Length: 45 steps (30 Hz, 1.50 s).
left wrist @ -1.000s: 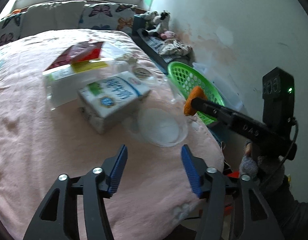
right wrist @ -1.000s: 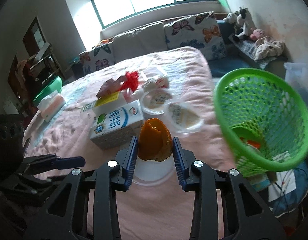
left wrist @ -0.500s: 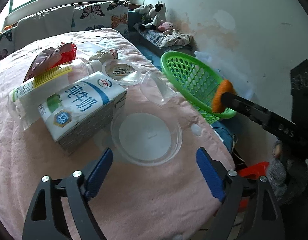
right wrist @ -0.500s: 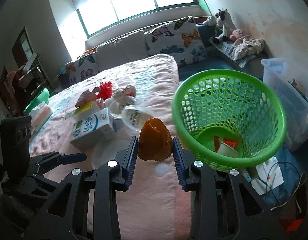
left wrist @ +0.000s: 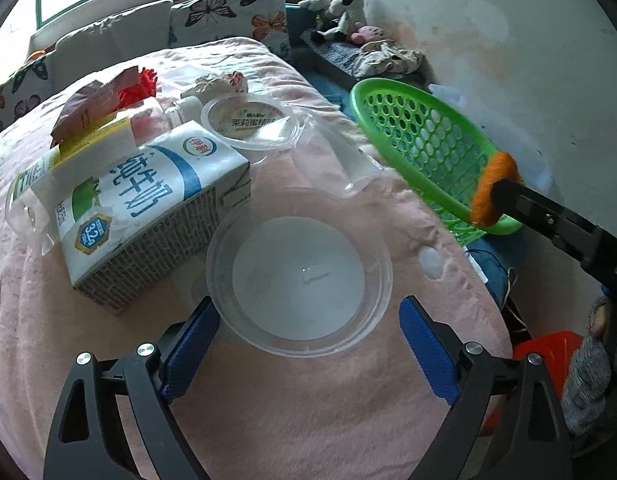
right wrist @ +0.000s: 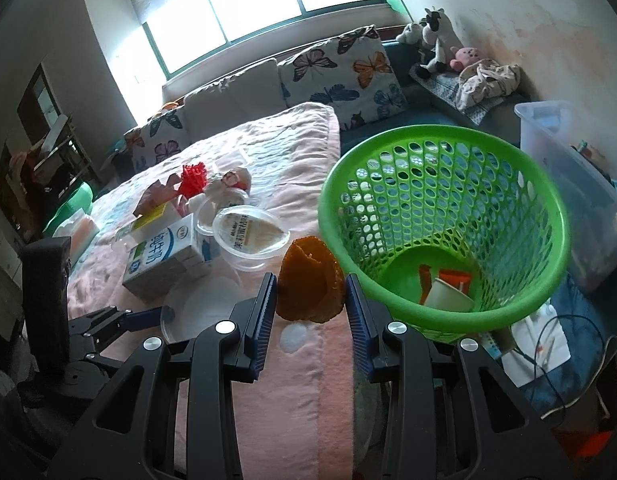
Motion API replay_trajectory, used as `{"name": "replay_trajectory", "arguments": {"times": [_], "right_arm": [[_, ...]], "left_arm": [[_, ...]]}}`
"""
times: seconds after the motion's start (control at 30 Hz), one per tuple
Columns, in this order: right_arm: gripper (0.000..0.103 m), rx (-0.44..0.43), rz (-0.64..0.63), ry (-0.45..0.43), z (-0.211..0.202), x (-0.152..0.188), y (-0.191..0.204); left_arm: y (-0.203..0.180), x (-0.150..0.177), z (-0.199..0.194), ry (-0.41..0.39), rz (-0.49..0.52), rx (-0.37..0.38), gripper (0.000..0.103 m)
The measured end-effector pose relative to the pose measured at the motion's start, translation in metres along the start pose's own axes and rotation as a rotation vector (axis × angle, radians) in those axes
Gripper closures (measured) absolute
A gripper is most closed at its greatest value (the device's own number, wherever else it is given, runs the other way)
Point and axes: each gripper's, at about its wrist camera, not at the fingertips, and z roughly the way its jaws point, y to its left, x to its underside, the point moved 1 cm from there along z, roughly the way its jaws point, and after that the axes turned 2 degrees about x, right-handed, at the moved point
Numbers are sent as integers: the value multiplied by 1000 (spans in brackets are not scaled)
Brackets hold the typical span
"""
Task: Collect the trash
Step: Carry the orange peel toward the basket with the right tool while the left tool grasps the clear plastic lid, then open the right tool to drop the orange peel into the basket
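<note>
Orange peel (right wrist: 310,280) sits clamped in the right gripper (right wrist: 310,304) at lower centre, just left of the green basket (right wrist: 548,216). Left gripper (left wrist: 308,332), jaws just widened, straddles the clear lid (left wrist: 298,272) at centre frame without touching it; milk carton (left wrist: 140,208) lies left.

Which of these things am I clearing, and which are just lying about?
Job: orange peel held in right gripper; clear bowl between open left gripper jaws; milk carton; lidded cup; green basket.

Lying about: butterfly cushions; plush toys; storage bin.
</note>
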Motion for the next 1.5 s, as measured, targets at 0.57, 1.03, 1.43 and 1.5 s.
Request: {"name": "replay_trajectory", "arguments": {"times": [0.57,1.03,1.43,1.5], "right_arm": [[67,32,11,-1,-1,-3,-15],[67,46,20,-4,-3,-3,-18],[66,134,57,8,8,-16,-51],[65,147,66,17,13,-18,-58]], "left_arm": [[-12,-6,10,-47,-65,-110,15],[-9,4,-6,-45,-63,-24,17],[3,12,-54,-79,-56,65,18],[4,12,-63,-90,-55,74,18]]}}
